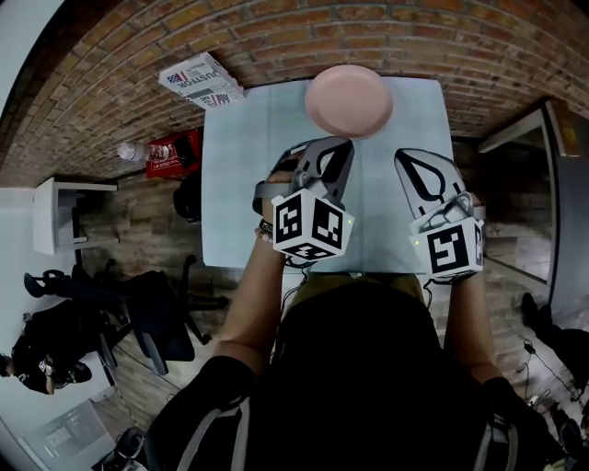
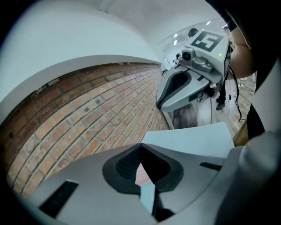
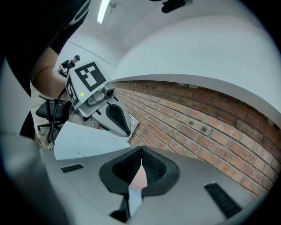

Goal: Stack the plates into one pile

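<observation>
Over the pale table [image 1: 248, 184], the head view shows both my grippers side by side above its near half. My left gripper [image 1: 340, 145] and my right gripper [image 1: 409, 158] both point away from me toward the brick wall [image 1: 386, 37]. The pink plate [image 1: 349, 99] lies at the table's far edge, just ahead of my left gripper's tips and well ahead and to the left of my right one; I cannot tell from here whether it is one plate or several. Only this view takes in the floor to the left: a printed carton [image 1: 201, 81] against the wall, a red pack [image 1: 172, 152] with a bottle [image 1: 132, 152] beside it, a black office chair [image 1: 156, 317] and a person [image 1: 37, 354] sitting further off. In the left gripper view my jaws meet at their tips with nothing between them, and through the gap under the tips a sliver of the plate's pink shows with the table below it. The right gripper hangs off to the upper right, and the wall fills the left. In the right gripper view those jaws are also pressed tip to tip and hold nothing. The same pink sliver shows beneath them, my left gripper sits to the upper left, and a ceiling light [image 3: 103, 11] glows above it.
</observation>
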A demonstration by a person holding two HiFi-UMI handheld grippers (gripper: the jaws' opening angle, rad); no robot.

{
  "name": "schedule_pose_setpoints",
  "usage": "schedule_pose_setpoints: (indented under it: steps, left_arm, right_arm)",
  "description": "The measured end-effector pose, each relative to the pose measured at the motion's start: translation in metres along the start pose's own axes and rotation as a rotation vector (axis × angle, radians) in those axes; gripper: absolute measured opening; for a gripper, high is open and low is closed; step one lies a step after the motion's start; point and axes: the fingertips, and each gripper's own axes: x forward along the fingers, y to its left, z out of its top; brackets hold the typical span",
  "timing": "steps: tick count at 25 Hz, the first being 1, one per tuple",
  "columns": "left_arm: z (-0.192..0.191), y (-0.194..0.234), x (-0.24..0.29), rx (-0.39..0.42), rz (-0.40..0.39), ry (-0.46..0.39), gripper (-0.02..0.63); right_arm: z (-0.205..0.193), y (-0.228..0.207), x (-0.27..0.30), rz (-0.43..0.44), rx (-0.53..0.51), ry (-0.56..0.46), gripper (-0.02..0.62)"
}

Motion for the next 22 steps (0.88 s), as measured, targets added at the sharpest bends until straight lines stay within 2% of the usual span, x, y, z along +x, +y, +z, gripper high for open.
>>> schedule_pose_setpoints:
  steps: [10,18,22]
  left_arm:
    - [0.004,0.033,-0.075,0.013,0.042,-0.089,0.023]
    - [-0.004,0.038,-0.111,0.048,0.085,-0.094,0.023]
    - [-0.004,0.042,-0.126,0.036,0.099,-0.12,0.023]
  right_arm:
    - [0.068,0.022,0.004,-0.035,-0.058,-0.022,0.035]
    - [0.104,0.044,0.004,-0.031,-0.094,-0.055,0.035]
    - [0.117,0.049,0.004,-0.039,-0.097,-0.072,0.035]
